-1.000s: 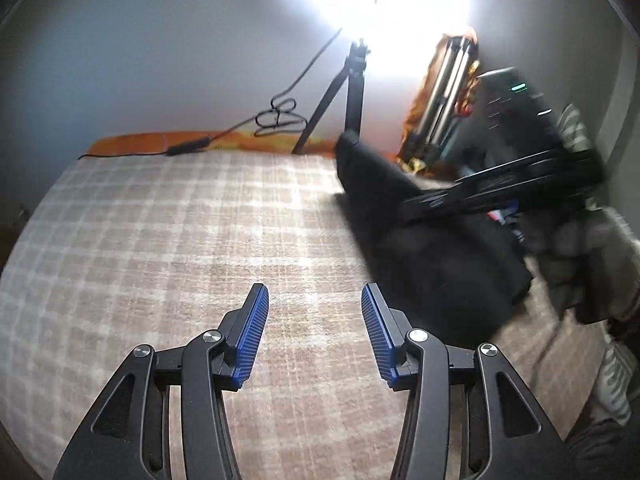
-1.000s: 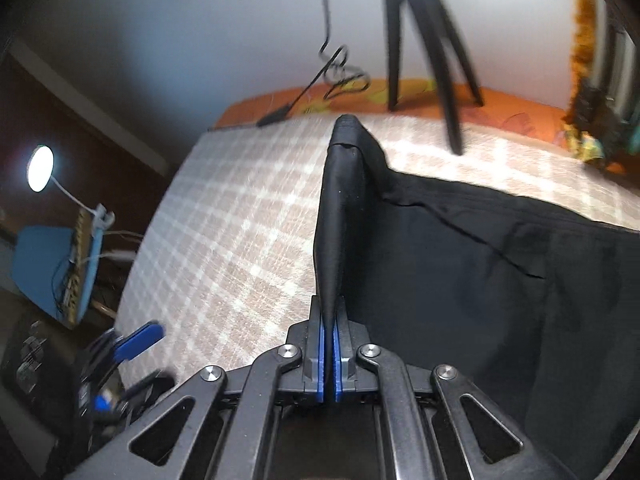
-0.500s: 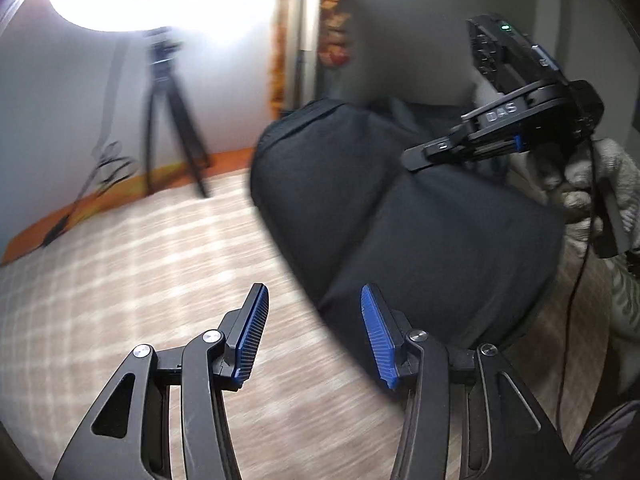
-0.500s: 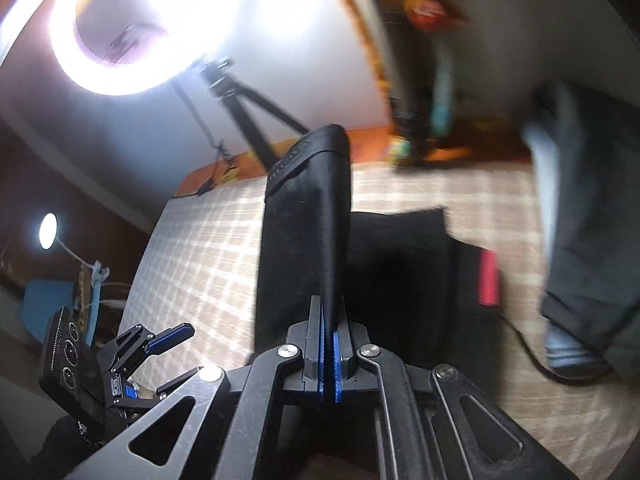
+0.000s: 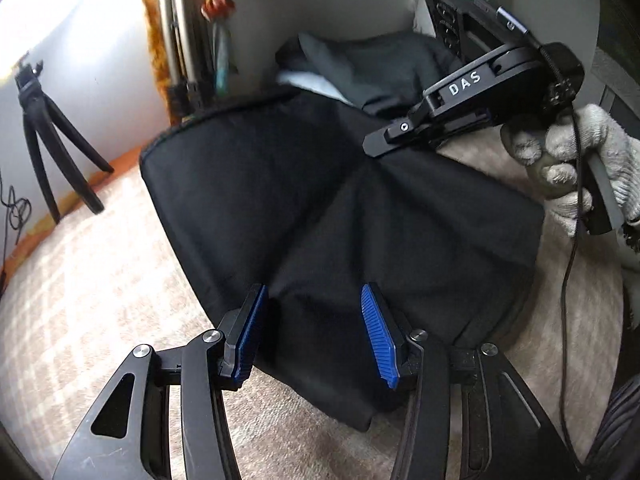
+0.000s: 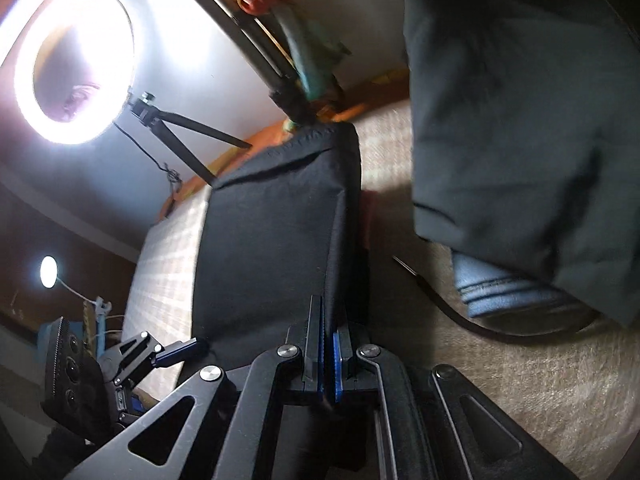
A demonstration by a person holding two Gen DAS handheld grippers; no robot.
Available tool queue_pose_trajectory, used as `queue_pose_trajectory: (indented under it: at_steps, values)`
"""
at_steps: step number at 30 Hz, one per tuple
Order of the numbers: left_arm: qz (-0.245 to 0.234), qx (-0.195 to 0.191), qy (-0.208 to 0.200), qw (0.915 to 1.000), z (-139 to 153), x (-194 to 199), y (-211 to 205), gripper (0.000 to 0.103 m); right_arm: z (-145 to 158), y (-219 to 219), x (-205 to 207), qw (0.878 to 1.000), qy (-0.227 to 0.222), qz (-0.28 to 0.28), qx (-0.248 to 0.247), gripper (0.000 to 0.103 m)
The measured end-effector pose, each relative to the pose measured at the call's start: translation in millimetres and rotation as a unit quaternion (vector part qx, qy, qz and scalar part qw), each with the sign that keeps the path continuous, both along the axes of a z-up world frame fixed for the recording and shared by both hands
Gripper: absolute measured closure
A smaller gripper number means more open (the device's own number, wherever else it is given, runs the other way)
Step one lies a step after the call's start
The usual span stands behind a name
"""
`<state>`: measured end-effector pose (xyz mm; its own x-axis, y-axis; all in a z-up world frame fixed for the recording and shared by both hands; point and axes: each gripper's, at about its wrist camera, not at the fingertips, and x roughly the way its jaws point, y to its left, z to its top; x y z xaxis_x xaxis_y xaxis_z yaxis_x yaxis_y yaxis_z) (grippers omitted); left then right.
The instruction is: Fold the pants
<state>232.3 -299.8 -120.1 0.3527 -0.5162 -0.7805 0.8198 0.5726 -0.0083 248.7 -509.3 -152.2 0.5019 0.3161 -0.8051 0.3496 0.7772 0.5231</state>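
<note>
The right gripper (image 6: 328,360), angled downward, is clamped on a fold of the black pants (image 5: 320,208) at lower centre of the right wrist view; the held fold runs up-frame toward the wall. The left gripper (image 5: 316,332) is held spread above the pants, which lie mid-frame on the checked blanket (image 5: 100,280). A gloved hand (image 5: 576,164) is seen at right.

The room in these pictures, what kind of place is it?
Probably a bedroom at home, set up for recording: a bed with a checked cover holds the black pants, a ring light stands on a tripod, and more clothes are piled nearby.
</note>
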Motion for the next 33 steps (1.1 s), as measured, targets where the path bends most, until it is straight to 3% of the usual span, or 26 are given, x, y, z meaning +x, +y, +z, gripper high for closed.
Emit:
queue_pose_trajectory:
  at_steps: [4,7,9,13,16,20,25,28,31,33]
  values:
    - [0.006,0.001,-0.013,0.9999,-3,-7,-1,0.055,11,8,8,0.998,0.002,0.014,-0.054,0.092]
    - [0.003,0.01,-0.017,0.9998,2,-9,-1,0.056,32,17,5,0.994,0.004,0.018,-0.106,0.076]
    - [0.011,-0.009,-0.002,0.9999,13,-8,5,0.056,47,23,-5,0.992,-0.01,0.027,-0.126,0.067]
    - [0.03,-0.039,-0.014,0.9987,40,9,16,0.056,75,44,-23,0.991,-0.058,0.065,-0.104,0.066]
    - [0.071,-0.041,-0.008,0.9966,47,50,14,0.056,73,66,-25,0.986,-0.052,0.115,-0.107,0.065]
    - [0.112,-0.034,-0.002,0.9931,40,94,1,0.056,52,76,-26,0.981,-0.022,0.144,-0.129,0.064]
    - [0.156,-0.021,0.018,0.9873,15,133,-11,0.054,30,69,-22,0.983,-0.008,0.148,-0.108,0.064]
    - [0.165,-0.012,0.019,0.9861,3,146,-13,0.042,24,70,-22,0.981,-0.001,0.156,-0.113,0.063]
    - [0.178,-0.032,0.044,0.9825,-2,157,-10,0.042,21,71,-17,0.981,0.003,0.157,-0.111,0.063]
    - [0.175,-0.037,0.031,0.9833,6,150,-4,0.043,26,67,-17,0.983,-0.003,0.15,-0.101,0.063]
